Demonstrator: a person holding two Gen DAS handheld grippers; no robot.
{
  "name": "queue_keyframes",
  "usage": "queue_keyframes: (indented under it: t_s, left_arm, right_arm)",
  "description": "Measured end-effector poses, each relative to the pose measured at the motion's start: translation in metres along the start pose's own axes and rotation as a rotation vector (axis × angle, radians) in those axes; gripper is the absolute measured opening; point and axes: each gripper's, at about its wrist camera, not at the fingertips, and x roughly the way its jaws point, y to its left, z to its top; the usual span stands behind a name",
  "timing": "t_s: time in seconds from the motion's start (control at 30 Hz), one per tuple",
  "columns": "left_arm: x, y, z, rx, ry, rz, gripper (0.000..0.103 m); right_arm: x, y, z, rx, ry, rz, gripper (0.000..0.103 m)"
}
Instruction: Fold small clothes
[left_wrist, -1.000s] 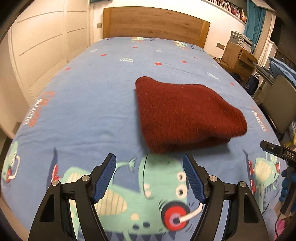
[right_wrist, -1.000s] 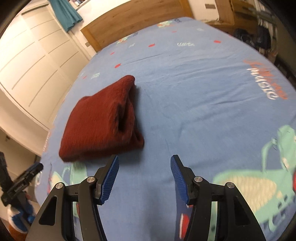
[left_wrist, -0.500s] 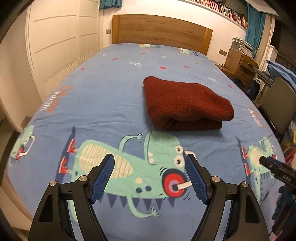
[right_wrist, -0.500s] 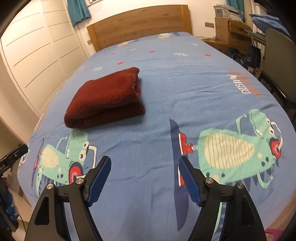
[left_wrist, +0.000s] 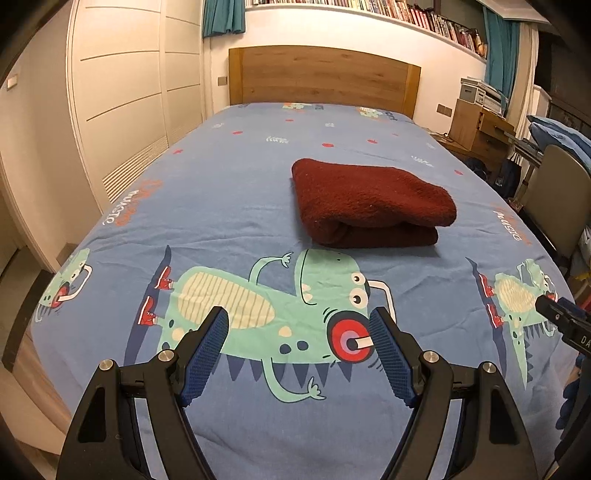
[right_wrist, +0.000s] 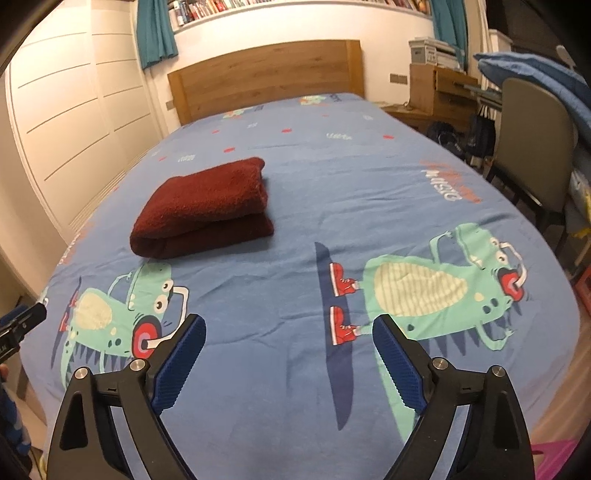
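Through the left wrist view, my left tongs (left_wrist: 299, 349) stand wide with nothing between the blue pads, hanging above the near end of the bed (left_wrist: 229, 206). The garment (left_wrist: 369, 203), a dark red fleecy piece, lies folded into a thick pad on the sheet, past the tongs and a little to the right, well apart from them. Its folded layers show along the near edge, the top half overhanging slightly at the right. I judge it soft, light and springy: the nap should give good friction, but the stack could slump or open if I lift one layer only. I would pinch through all layers at the near fold.

Through the right wrist view, my right tongs (right_wrist: 290, 349) have just been opening and now gape wide, empty, over the sheet. The garment (right_wrist: 207, 206) sits far and to the left, untouched. From here the rounded fold faces near-left and the doubled edges stack on the right side. The fold looks finished, so I see little left to do.
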Motion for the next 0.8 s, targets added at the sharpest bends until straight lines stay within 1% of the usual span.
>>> queue_keyframes:
  t_s: [0.03,0.07,0.17,0.43,0.63,0.67,0.7,0.73,0.8]
  left_arm:
    - [0.0,-0.001,-0.001,0.005,-0.002,0.002,0.074]
    - [0.0,-0.002,-0.002,0.01,-0.004,0.003,0.074]
    - [-0.003,-0.007,-0.004,0.019,-0.014,0.004,0.074]
    - [-0.005,-0.019,-0.008,0.037,-0.031,-0.002,0.074]
    - [-0.004,-0.023,-0.008,0.023,-0.039,-0.011,0.075]
    - [-0.004,-0.024,-0.008,0.021,-0.041,-0.009,0.076]
    - [-0.004,-0.024,-0.009,0.021,-0.045,-0.006,0.083]
    - [-0.005,-0.024,-0.009,0.021,-0.052,-0.004,0.087]
    - [-0.005,-0.025,-0.01,0.027,-0.063,0.002,0.089]
  right_arm:
    - [-0.002,0.0,0.0,-0.004,-0.009,-0.008,0.097]
    - [-0.004,-0.001,-0.001,-0.006,-0.015,-0.014,0.103]
    - [-0.012,-0.001,-0.003,-0.017,-0.044,-0.027,0.103]
    - [-0.023,-0.002,-0.01,-0.039,-0.085,-0.056,0.103]
    - [-0.032,-0.006,-0.011,-0.042,-0.117,-0.08,0.103]
    - [-0.034,-0.007,-0.012,-0.041,-0.122,-0.082,0.103]
    - [-0.035,-0.008,-0.012,-0.039,-0.126,-0.083,0.103]
    - [-0.036,-0.009,-0.012,-0.038,-0.129,-0.083,0.103]
    - [-0.038,-0.011,-0.012,-0.033,-0.134,-0.087,0.103]
